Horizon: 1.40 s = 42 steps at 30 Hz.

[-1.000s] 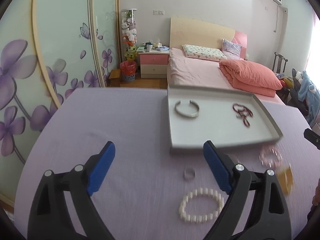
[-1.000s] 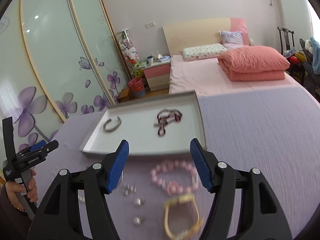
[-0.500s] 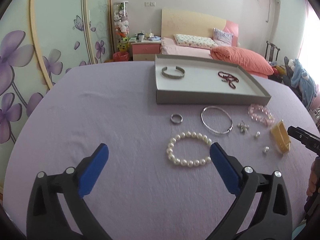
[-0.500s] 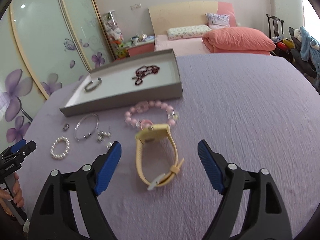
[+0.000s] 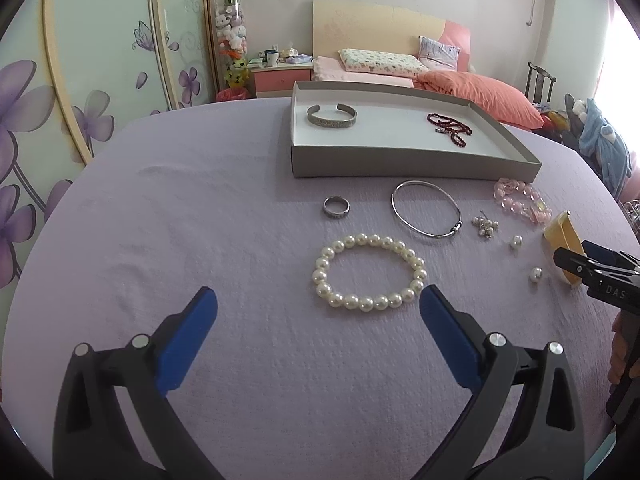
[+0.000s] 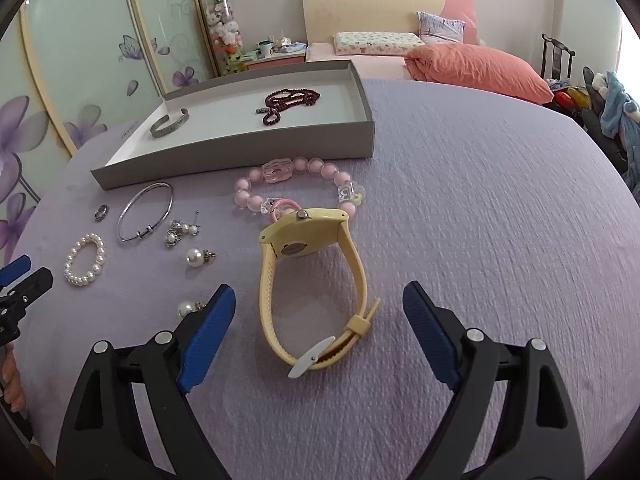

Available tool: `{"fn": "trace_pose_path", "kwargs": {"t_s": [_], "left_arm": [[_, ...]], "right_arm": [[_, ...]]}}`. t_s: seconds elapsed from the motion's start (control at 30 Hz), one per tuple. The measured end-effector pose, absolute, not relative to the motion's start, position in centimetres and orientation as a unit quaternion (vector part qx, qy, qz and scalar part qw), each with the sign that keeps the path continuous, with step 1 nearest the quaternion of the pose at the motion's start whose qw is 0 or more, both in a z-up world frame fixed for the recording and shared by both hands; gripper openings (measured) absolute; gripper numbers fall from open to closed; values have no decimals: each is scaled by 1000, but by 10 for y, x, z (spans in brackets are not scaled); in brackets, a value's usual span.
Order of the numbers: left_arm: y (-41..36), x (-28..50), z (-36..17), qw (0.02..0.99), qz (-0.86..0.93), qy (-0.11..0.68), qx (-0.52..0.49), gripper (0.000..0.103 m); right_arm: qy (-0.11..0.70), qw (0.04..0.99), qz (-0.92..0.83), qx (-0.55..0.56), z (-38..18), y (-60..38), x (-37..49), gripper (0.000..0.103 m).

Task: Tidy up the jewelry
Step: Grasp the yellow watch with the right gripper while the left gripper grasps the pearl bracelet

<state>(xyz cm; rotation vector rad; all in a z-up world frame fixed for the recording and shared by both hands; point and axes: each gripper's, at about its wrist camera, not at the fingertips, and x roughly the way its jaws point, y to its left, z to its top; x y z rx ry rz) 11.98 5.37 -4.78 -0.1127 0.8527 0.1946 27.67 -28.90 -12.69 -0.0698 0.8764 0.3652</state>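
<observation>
A grey tray at the back of the purple cloth holds a silver cuff and a dark red bead string. In front of it lie a ring, a thin silver bangle, a pearl bracelet, a pink bead bracelet, pearl earrings and a yellow watch. My left gripper stands open just short of the pearl bracelet. My right gripper is open, the watch strap lying untouched between its fingers.
The purple-covered table stretches bare to the right of the watch and to the left of the pearl bracelet. Behind it are a pink bed, a bedside cabinet and flowered wardrobe doors. A hand holds the right gripper.
Both grippers have sunk toward the table and opened wider. The pearl bracelet now lies just ahead of the left fingers, and the watch has come between the right fingers.
</observation>
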Motion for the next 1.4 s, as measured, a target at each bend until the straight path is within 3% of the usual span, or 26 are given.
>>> {"fn": "trace_pose_path", "kwargs": {"t_s": [0.33,0.37,0.47,0.5,0.73,0.93,1.07,1.23,1.4], "left_arm": [[52,125,-52,901,90,420,-57,101],[53,125,-52,901,89,421,-58,101],[51,127,-54,899,86,425,-60,101],[51,128,-55,899,87,426,-57,101],[55,141,-58,893,113,434,-45,100],[67,155,-68,879,118,458,-63,66],[62,155,-69,880,115,457,-54,55],[51,154,-68,882,99,458,-42,10],[49,151,-67,882,86,461,-36,9]], "right_arm": [[426,889,160,-45,-130,-284,285,74],[425,890,159,-46,-130,-284,285,70],[419,893,159,-50,-127,-283,283,41],[423,891,162,-41,-127,-285,284,38],[418,892,172,-11,-119,-292,282,36],[410,894,182,-3,-111,-293,283,36],[407,894,186,0,-109,-293,283,36],[408,893,192,11,-107,-294,281,36],[400,895,199,18,-100,-296,277,36]]}}
